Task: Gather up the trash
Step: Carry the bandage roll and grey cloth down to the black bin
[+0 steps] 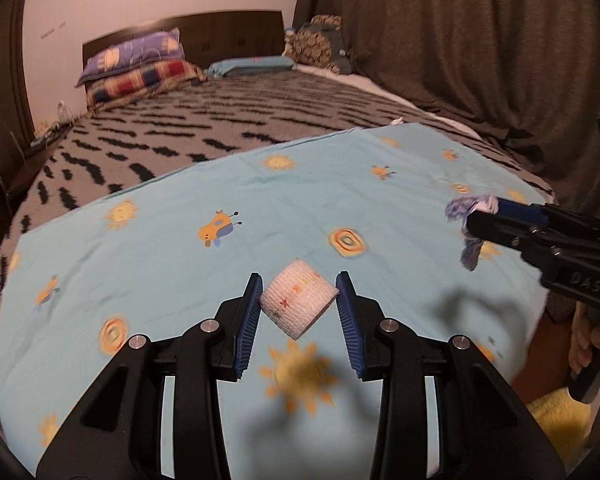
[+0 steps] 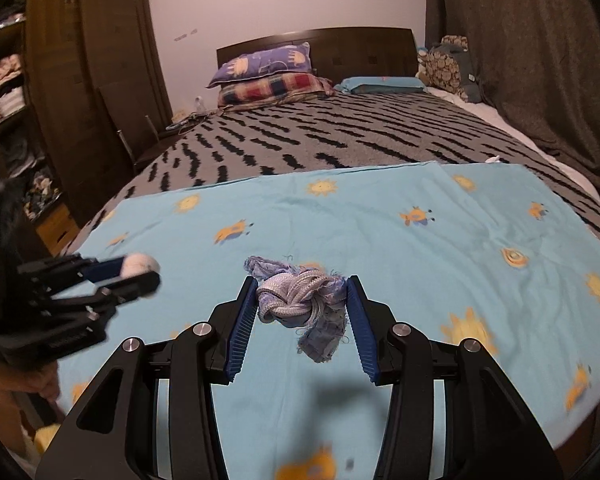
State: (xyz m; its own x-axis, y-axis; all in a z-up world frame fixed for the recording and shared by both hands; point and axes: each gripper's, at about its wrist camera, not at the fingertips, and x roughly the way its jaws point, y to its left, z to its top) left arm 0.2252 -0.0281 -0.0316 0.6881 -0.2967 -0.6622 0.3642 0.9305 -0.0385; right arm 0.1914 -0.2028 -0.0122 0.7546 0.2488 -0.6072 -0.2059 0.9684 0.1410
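- White roll (image 1: pixel 298 304) of gauze-like wrap, small coloured stars printed on it, sits lower centre of the left wrist view, clamped between the blue pads (image 1: pixel 249 322) of the left gripper (image 1: pixel 299 286).
- Roll is tilted, one flat end facing lower right; held clear of the sheet (image 1: pixel 220 184), its blurred shadow falls on the fabric below.
- Left gripper also shows at the left edge of the right wrist view (image 2: pixel 140 270), roll (image 2: pixel 140 265) at its tip as a pale blur.
- Right gripper (image 2: pixel 302 298) is clamped on a rag (image 2: pixel 300 304): knotted blue-grey cloth with frayed threads, centre of the right wrist view, loose end hanging below the pads.
- In the left wrist view the right gripper (image 1: pixel 482 220) enters from the right edge, rag (image 1: pixel 466 210) bunched at its tip; a hand (image 1: pixel 592 340) grips its handle at lower right.
- Sheet is light blue with suns and cartoon prints, spread over the near end of the bed (image 2: pixel 340 128), which has a grey blanket with black dashes.
- Pillows (image 2: pixel 268 72) stacked at the headboard, upper centre; curtain (image 2: pixel 540 60) along the right; wardrobe (image 2: pixel 92 80) upper left of the right wrist view.
- Yellow item (image 1: pixel 560 416) at lower right of the left wrist view, too blurred to identify.
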